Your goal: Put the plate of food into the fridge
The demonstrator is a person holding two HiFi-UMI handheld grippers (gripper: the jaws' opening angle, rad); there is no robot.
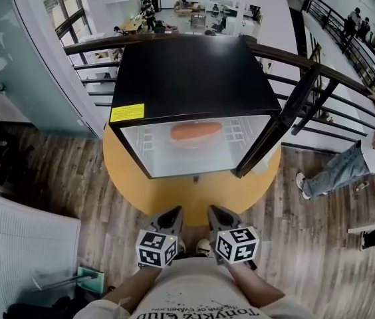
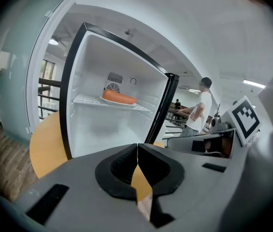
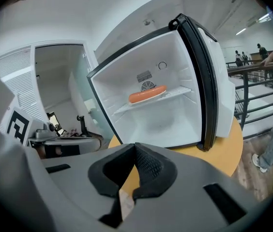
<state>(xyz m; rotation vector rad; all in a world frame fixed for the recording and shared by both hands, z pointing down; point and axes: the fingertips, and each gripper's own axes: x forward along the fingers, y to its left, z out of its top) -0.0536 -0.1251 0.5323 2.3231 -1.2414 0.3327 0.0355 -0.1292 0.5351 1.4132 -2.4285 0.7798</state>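
Note:
A black mini fridge (image 1: 187,78) stands on a round yellow table (image 1: 194,191) with its door (image 1: 274,125) swung open to the right. On its wire shelf lies a white plate with an orange sausage (image 1: 195,131), seen too in the left gripper view (image 2: 119,98) and the right gripper view (image 3: 147,94). My left gripper (image 1: 173,215) and right gripper (image 1: 218,214) hang side by side close to my body, short of the table's near edge. Both are shut and hold nothing; the jaws meet in each gripper view, left gripper (image 2: 137,148), right gripper (image 3: 135,148).
A dark metal railing (image 1: 320,78) runs behind and to the right of the fridge. A person in jeans (image 1: 347,165) stands at the right by the railing. A white slatted panel (image 1: 14,244) lies at the lower left on the wood floor (image 1: 61,178).

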